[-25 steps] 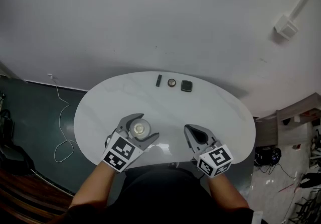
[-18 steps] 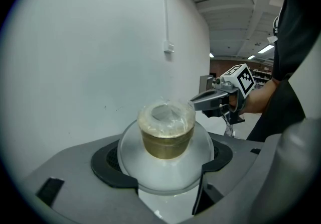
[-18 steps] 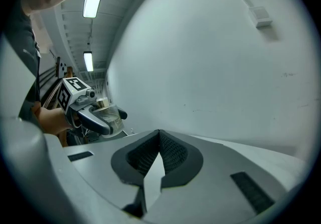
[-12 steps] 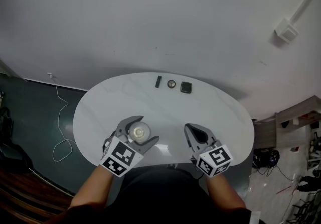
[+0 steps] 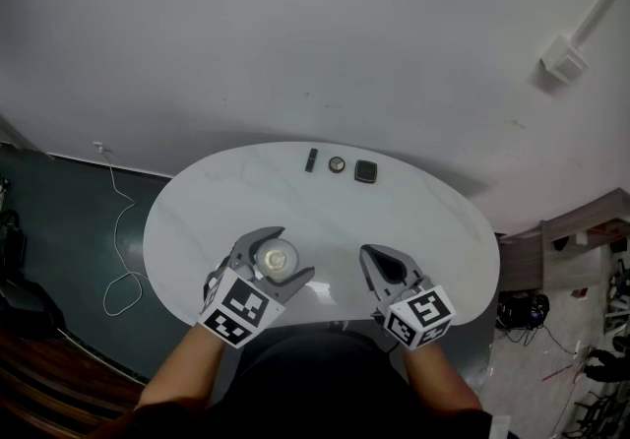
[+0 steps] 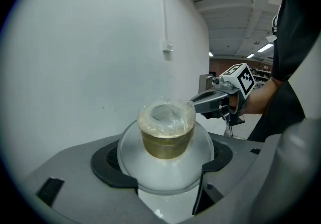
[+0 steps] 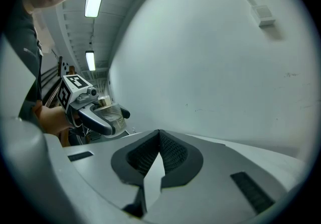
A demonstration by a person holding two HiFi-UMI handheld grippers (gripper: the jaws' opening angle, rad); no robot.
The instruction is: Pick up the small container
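Note:
The small container (image 5: pixel 277 256) is a clear round tub with a crinkled film top and a tan inner cup. My left gripper (image 5: pixel 291 252) has its jaws curved round it near the front of the white oval table (image 5: pixel 433 216). In the left gripper view the container (image 6: pixel 166 132) fills the gap, with both pads against its clear sides. The right gripper (image 5: pixel 363 253) is shut and empty, a short way to the right. From the right gripper view the jaws (image 7: pixel 159 135) meet at the tip, and the left gripper (image 7: pixel 95 112) shows with the container (image 7: pixel 111 117).
At the table's far edge lie a black bar (image 5: pixel 311 158), a small round object (image 5: pixel 337 163) and a black square object (image 5: pixel 366 170). A white cable (image 5: pixel 123 230) trails on the dark floor at left. A white wall stands behind the table.
The left gripper and container have shifted very slightly toward the person. The right gripper has barely moved.

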